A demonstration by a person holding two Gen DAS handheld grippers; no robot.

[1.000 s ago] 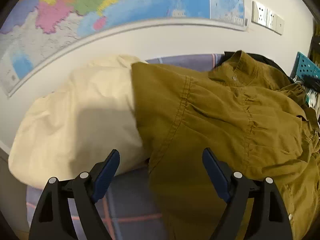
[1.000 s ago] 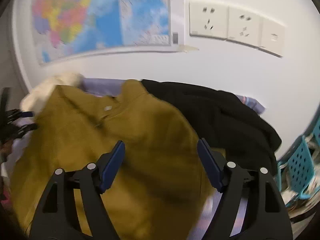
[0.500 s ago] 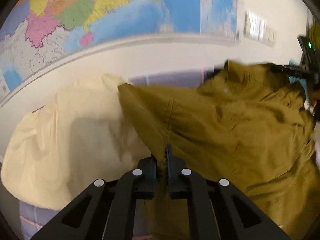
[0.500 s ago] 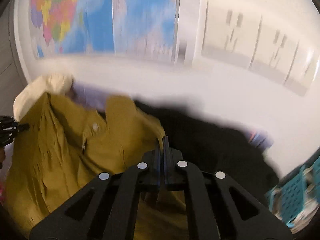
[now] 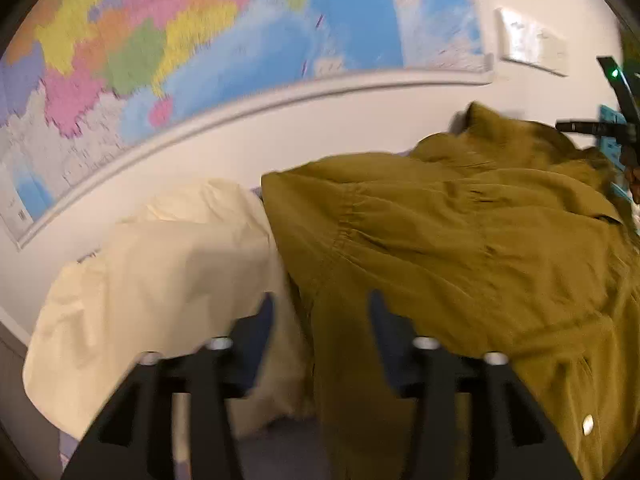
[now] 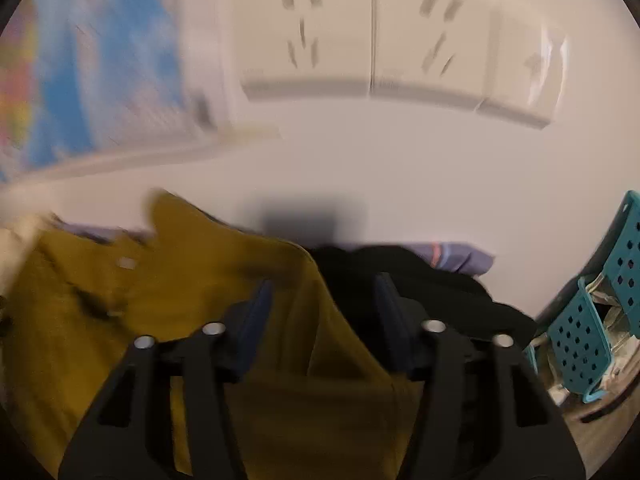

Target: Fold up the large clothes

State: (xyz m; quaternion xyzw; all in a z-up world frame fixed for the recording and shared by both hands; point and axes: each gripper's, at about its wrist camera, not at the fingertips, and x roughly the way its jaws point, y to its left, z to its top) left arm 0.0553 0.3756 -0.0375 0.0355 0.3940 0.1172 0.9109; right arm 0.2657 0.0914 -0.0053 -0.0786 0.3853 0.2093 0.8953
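Observation:
An olive-brown shirt point(image 5: 460, 248) lies crumpled over a pile of clothes; it also shows in the right wrist view point(image 6: 168, 304). My left gripper point(image 5: 320, 316) is open, its jaws standing on either side of a fold of the shirt's left edge. My right gripper point(image 6: 324, 304) is open over the shirt's right edge, beside a black garment point(image 6: 432, 276). The right gripper also shows at the right edge of the left wrist view point(image 5: 608, 128). Both views are blurred by motion.
A cream garment point(image 5: 152, 280) lies left of the shirt. A lilac sheet point(image 6: 460, 256) covers the surface. A map point(image 5: 200, 40) and wall sockets point(image 6: 380, 40) are on the wall behind. Teal perforated baskets point(image 6: 592, 332) stand at the right.
Both grippers were open a second ago, shut on the olive shirt half a second ago, and now stand open again. The shirt has shifted and both cameras have moved nearer the wall.

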